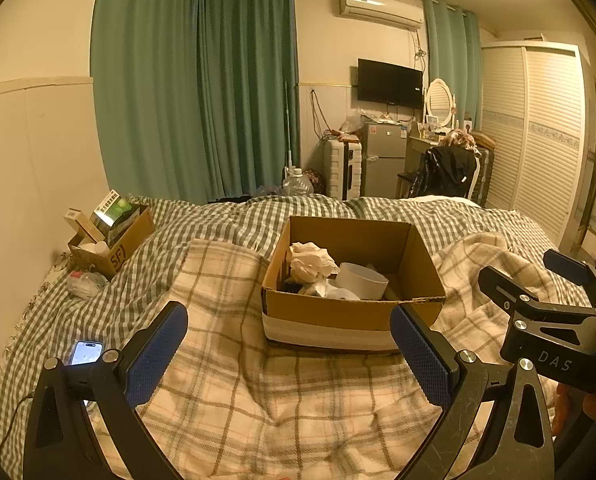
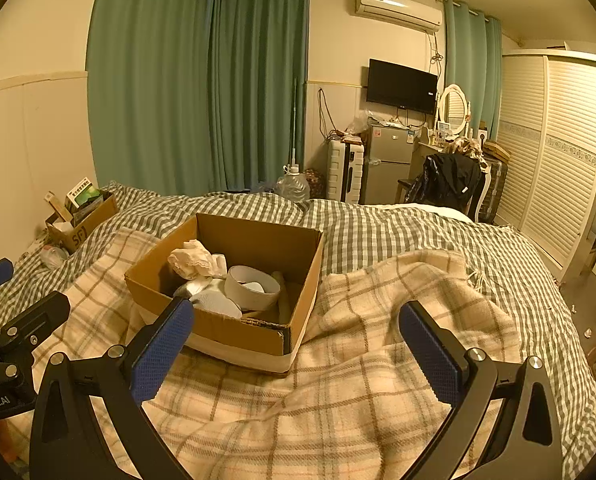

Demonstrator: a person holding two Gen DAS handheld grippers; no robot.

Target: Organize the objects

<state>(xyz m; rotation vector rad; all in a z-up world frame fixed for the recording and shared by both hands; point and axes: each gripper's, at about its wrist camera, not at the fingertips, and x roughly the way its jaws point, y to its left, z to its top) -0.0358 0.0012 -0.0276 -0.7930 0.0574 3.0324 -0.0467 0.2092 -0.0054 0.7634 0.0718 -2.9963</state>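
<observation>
We hold both tongs above a cream plaid blanket (image 1: pixel 282 396) on the bed. Our left gripper (image 1: pixel 289 346) is spread wide and grips nothing, its blue pads (image 1: pixel 154 354) framing the view; our right gripper (image 2: pixel 298 346) is equally wide and empty. Just beyond the fingertips sits an open cardboard box (image 1: pixel 349 312), brown with a pale band around its base, resting on the blanket. Inside we see a crumpled pale cloth (image 1: pixel 309 262) against the left wall, a white round container (image 1: pixel 361 280) lying beside it, and other white items too jumbled to identify. A lit phone (image 1: pixel 86 353) lies at our left. Farther off, a second, smaller carton (image 1: pixel 118 252) holds packages by the wall. Green curtains (image 1: pixel 194 92) hang behind the gingham-covered bed.
</observation>
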